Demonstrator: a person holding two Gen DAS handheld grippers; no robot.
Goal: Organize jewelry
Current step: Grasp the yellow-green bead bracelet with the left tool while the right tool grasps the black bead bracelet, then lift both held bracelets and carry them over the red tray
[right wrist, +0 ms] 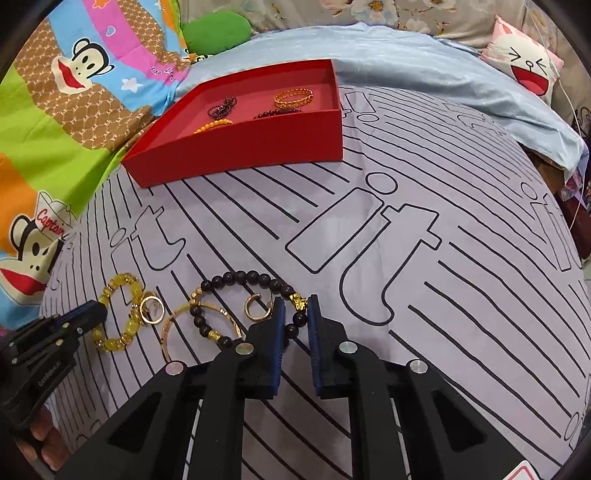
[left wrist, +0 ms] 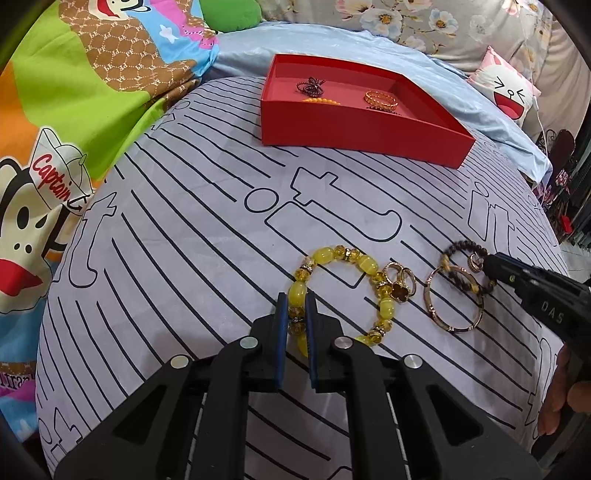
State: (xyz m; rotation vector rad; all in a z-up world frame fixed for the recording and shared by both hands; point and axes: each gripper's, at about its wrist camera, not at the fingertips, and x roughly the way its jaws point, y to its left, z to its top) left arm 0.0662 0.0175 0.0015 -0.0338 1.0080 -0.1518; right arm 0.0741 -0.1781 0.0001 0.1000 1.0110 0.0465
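A home bedroom. Work surface: a bed spread with a grey black-lined sheet (left wrist: 207, 236). Around it lie a cartoon-monkey quilt (left wrist: 74, 110), a light blue blanket (left wrist: 332, 48), a floral cover (left wrist: 424, 18), a green plush (right wrist: 218, 31) and a laughing-face cushion (right wrist: 528, 66).

"Captain" in red script sits on the monkey's white hat (left wrist: 61, 173) on the cartoon blanket (left wrist: 103, 110). White "DAS" shows on the right gripper (left wrist: 484, 263) body.
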